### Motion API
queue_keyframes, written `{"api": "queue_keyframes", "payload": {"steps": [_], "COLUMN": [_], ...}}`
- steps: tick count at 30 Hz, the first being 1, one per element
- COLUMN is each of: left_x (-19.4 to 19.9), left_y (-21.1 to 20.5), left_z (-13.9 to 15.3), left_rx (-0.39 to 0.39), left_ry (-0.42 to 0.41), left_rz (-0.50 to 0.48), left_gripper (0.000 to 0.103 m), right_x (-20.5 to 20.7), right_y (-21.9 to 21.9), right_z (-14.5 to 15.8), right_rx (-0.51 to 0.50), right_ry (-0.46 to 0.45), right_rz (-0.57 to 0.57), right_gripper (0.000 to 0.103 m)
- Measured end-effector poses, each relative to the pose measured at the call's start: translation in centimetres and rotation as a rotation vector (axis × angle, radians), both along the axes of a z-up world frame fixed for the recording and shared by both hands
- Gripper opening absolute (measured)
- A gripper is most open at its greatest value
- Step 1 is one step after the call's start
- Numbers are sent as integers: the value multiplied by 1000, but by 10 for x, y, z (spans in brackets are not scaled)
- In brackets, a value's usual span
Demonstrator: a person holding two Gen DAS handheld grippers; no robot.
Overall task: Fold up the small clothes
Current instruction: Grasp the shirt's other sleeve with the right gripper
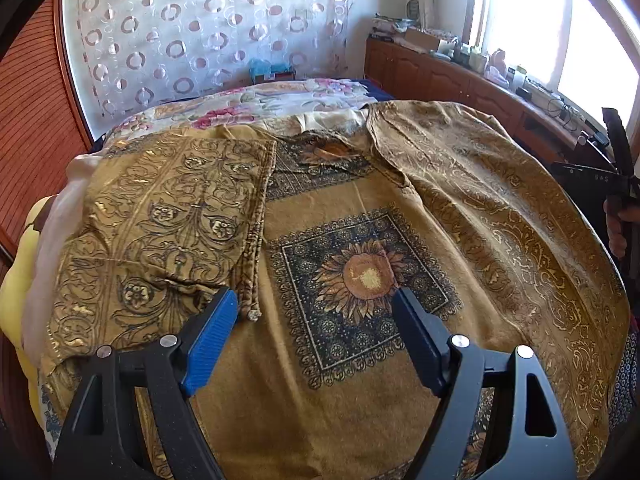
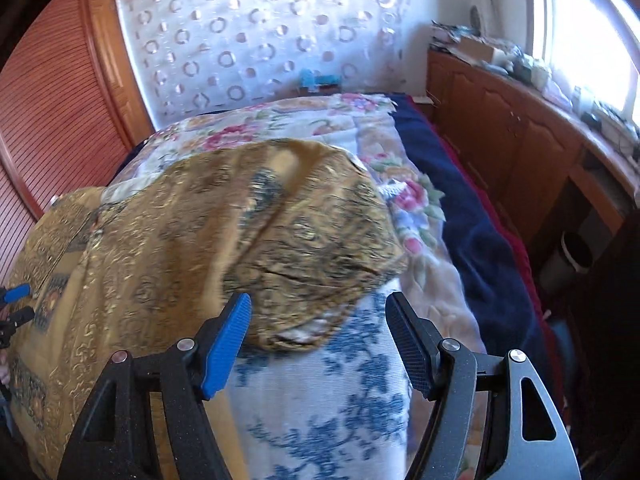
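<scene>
Between my left claw's blue pads lay only cloth far below them; the jaws stood wide and gripped nothing. Under them spread the mustard shirt, flat on the bed, its dark square with a sunflower showing between my two fingers. One sleeve was folded inward over the left part of the shirt, its hem ending just beside my left pad. The other side of the shirt lay doubled over toward the middle, its pale reverse showing. At the right edge of that view a hand held my other claw.

My right claw also stood wide, with nothing pressed between its pads. Ahead of it a blurred fold of the same shirt bulged up, its edge lying between the fingers but touching neither. Below it lay a white cloth with blue flowers. Farther off came a flowered quilt, then a dark blue blanket to its right. Beyond stood a curtain with ring patterns, a wooden cabinet under a bright window, and slatted wooden doors on the left.
</scene>
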State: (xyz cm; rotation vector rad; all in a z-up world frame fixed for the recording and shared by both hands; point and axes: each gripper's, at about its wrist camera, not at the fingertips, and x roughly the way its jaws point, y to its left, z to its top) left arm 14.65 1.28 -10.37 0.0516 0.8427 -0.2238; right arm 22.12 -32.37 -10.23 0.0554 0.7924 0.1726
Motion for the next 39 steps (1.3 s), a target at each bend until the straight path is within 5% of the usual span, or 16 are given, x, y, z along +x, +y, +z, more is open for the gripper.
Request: {"api": "queue_keyframes", "payload": {"steps": [18, 22, 26, 32, 39], "left_x": [13, 14, 14, 15, 15], "left_y": [-18, -20, -21, -21, -21], "left_z": [-13, -14, -14, -14, -14], "left_rx": [71, 64, 66, 71, 72], "left_ry": [34, 43, 42, 40, 38], "left_rz": [-38, -54, -54, -53, -53], "left_gripper": [86, 92, 92, 92, 92], "right_x": [31, 40, 42, 35, 10], "right_y": [-12, -17, -18, -2, 22], "right_z": [3, 1, 6, 18, 57], "right_rx": [68, 94, 95, -57, -200], "right_ry": [110, 133, 130, 82, -92], "right_rz": [-46, -65, -62, -27, -18], "right_gripper": [71, 64, 46, 13, 12]}}
